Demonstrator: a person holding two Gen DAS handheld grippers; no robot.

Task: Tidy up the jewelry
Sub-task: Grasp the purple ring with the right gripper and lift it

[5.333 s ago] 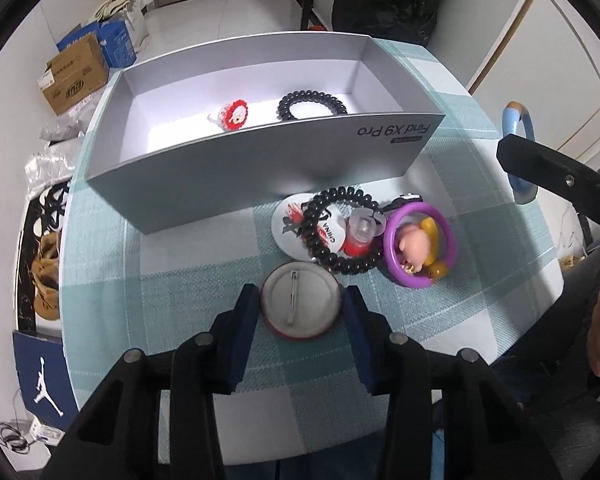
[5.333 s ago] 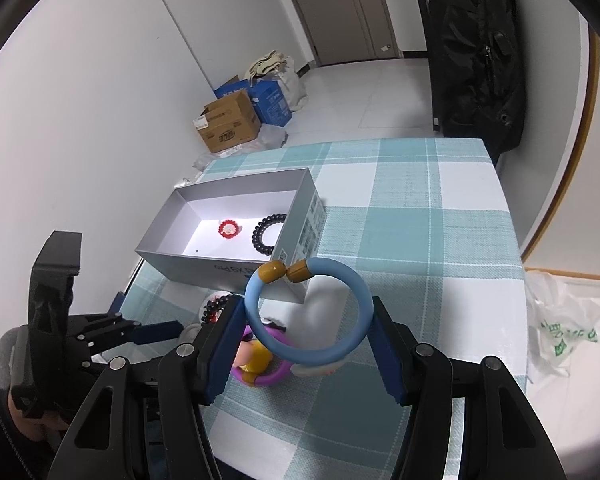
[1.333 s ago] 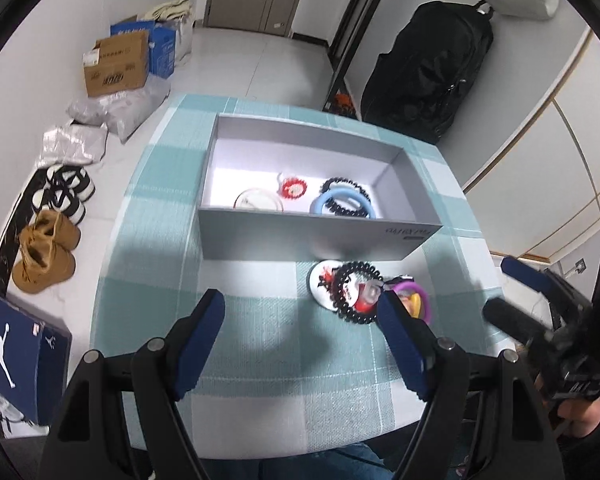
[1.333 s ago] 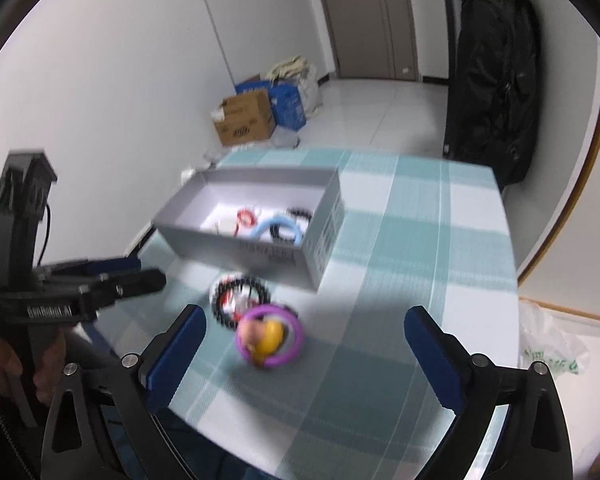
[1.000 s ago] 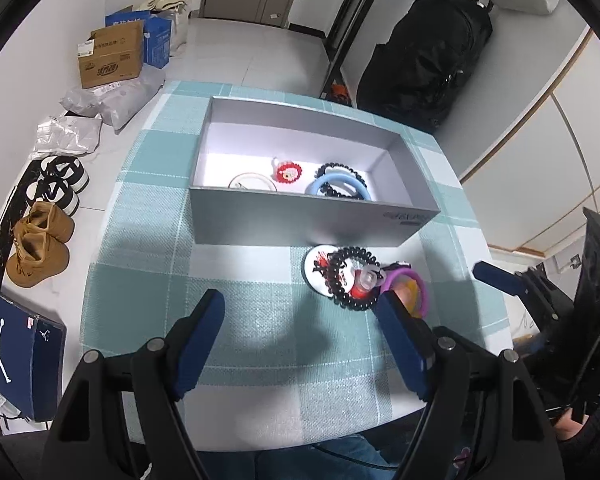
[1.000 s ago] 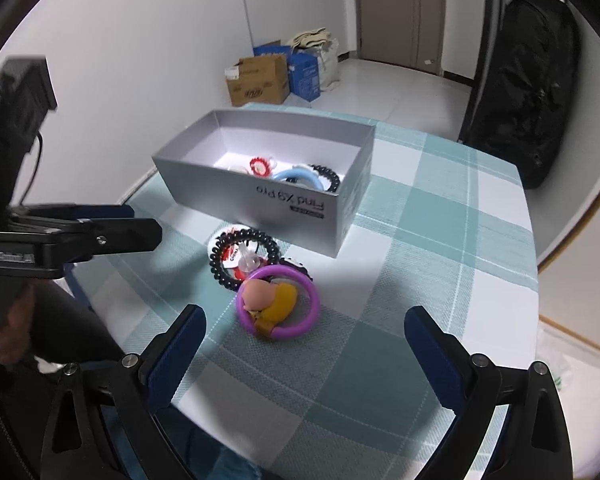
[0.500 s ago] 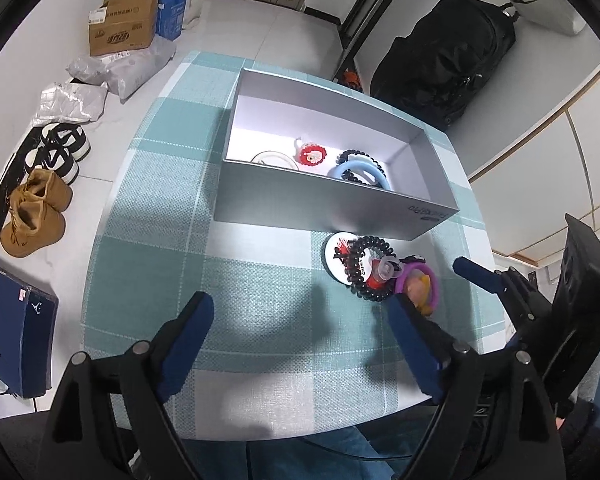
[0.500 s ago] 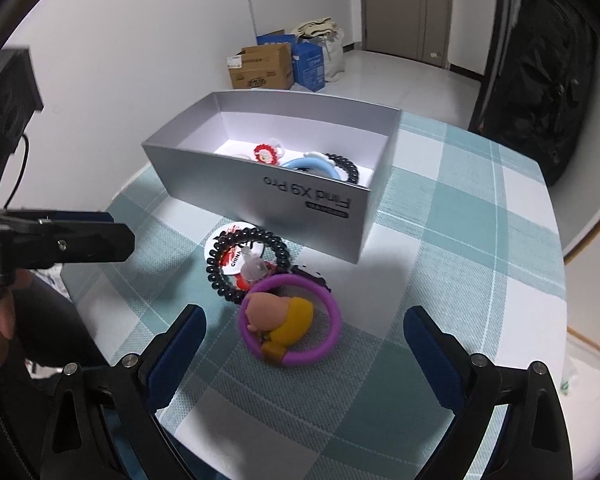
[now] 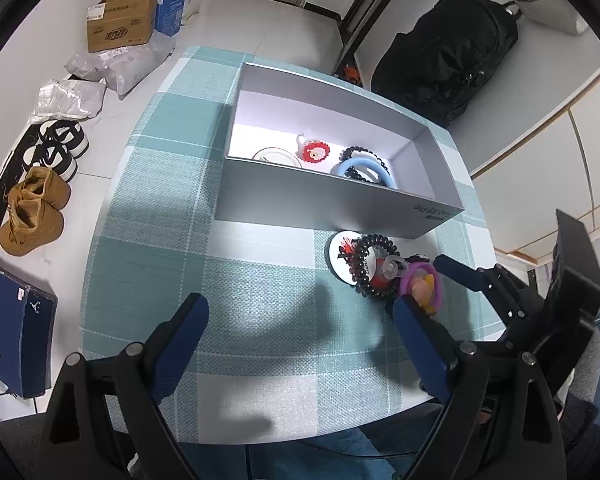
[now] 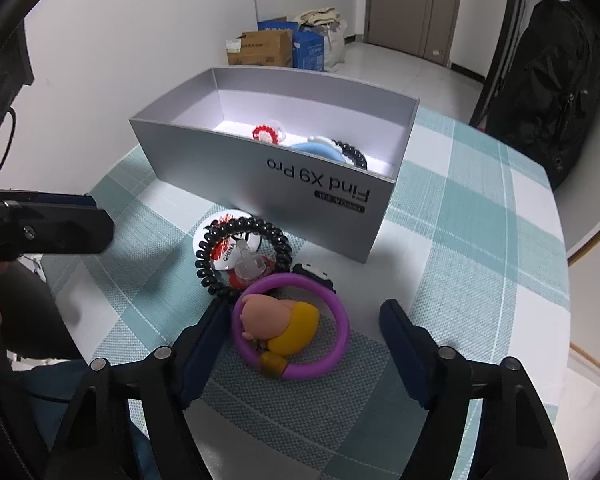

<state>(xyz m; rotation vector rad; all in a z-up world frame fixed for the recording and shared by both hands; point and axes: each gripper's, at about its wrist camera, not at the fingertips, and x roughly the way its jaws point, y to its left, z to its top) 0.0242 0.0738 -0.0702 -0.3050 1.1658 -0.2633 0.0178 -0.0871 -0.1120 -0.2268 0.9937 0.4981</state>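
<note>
A grey box (image 9: 324, 204) (image 10: 260, 168) stands on the checked table and holds a blue bangle (image 9: 364, 170), a black bead bracelet (image 9: 350, 152), a red flower piece (image 9: 315, 152) and a round badge (image 9: 276, 157). In front of it lie a purple bangle (image 10: 300, 326) with a small doll (image 10: 280, 326), a black coil bracelet (image 10: 244, 252) and a white badge (image 10: 220, 240). My right gripper (image 10: 304, 344) is open, its fingers either side of the purple bangle, low over it. My left gripper (image 9: 300, 340) is open and empty, high above the table's near side.
The table's near edge (image 9: 260, 432) is close under the left gripper. Shoes (image 9: 36, 208), cardboard boxes (image 9: 120, 24) and a black backpack (image 9: 444, 52) are on the floor around the table.
My right gripper has come down and forward onto the purple bangle, now straddling it. My left gripper has drifted slightly left and stays high and open.
</note>
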